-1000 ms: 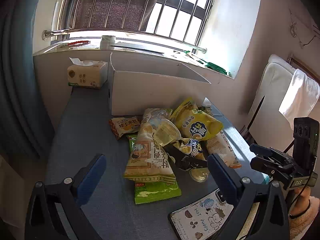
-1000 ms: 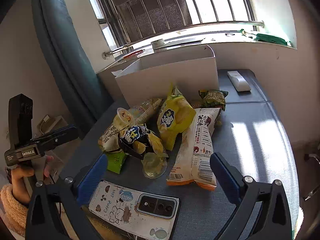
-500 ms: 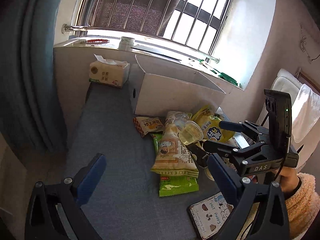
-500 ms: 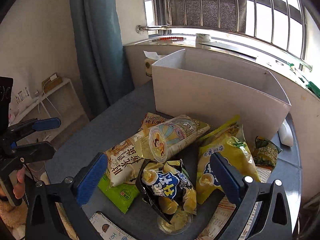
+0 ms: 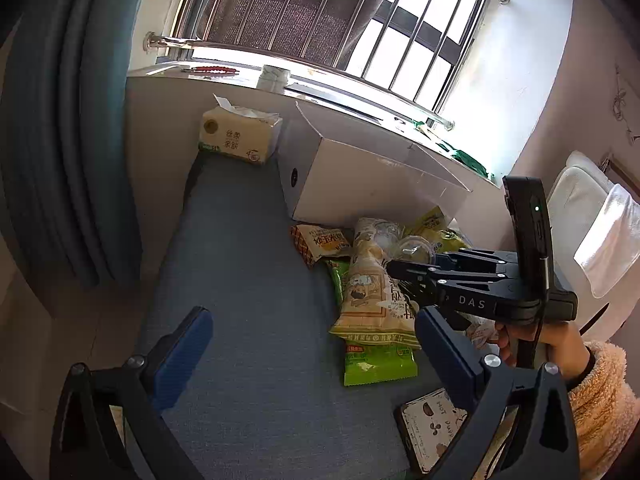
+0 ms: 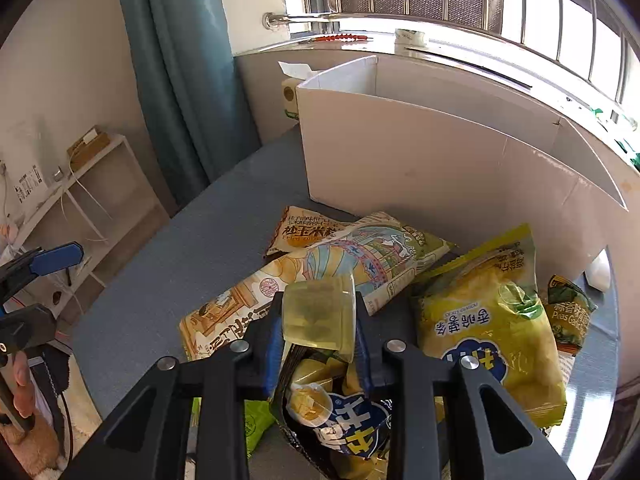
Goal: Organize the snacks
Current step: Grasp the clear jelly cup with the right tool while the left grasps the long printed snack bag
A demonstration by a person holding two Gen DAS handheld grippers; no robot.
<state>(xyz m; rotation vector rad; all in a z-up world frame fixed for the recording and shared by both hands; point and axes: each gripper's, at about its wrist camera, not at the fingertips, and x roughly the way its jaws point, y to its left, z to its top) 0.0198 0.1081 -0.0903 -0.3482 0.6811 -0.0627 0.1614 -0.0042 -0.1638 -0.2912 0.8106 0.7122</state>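
Right gripper (image 6: 319,322) pinched on clear jelly cup (image 6: 319,314) above snack pile, white box (image 6: 440,160) lying straight ahead beyond the packets with its long axis running crosswise; left gripper (image 5: 308,350) spread, holding nothing, farther off.

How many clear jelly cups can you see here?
1: the jelly cup is clamped in the right gripper jaws, above the snack pile. More may be hidden beneath.

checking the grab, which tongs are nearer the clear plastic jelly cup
Right. The right tongs are shut on the clear plastic jelly cup, pads pressing its sides. The left tongs stand open and empty over bare blue table, well to the side of the snack pile.
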